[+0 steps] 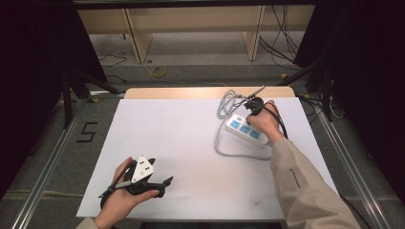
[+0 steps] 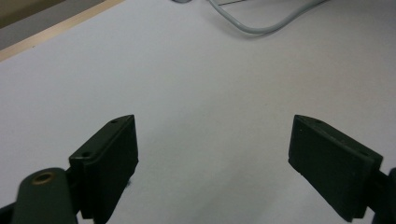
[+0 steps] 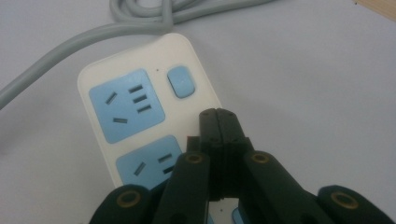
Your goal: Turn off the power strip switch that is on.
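Left hand low at the near left, palm wrapped around the black two-jaw left gripper with its grey three-cornered plate on top, jaws standing wide apart with nothing between them, pointing toward the right. Right forearm in a beige sleeve stretched forward from the near right, right hand closed around the black two-jaw right gripper, tilted downward, jaws pressed tight together, pad against pad, with nothing clamped between

Open tabletop left of power strip
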Demonstrator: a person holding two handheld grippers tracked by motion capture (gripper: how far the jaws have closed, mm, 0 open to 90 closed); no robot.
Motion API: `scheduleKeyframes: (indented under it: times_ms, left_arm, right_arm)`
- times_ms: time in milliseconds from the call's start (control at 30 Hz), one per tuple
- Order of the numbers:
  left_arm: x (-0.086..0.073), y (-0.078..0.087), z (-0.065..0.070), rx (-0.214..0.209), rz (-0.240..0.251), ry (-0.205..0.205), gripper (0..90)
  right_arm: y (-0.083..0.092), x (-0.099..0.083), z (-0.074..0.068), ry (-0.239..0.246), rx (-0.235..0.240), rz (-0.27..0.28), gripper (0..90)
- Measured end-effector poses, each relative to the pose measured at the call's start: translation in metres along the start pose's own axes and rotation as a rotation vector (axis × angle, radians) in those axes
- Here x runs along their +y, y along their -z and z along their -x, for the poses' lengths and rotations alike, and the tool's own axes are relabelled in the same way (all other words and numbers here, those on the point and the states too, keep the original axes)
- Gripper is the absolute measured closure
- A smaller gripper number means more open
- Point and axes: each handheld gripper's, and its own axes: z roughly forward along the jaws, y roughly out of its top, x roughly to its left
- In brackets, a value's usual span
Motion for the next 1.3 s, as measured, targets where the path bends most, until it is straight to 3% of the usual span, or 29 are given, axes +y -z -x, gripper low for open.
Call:
scheduleKeyframes:
  times_ms: [1300]
  left_arm:
    - [0.0000,-0.0001,-0.0004,0.000,-0.003,0.001,15.5]
  right_arm:
    - [-0.0005,-0.0005,0.0005,-0.005,0.007,-0.001,90.0]
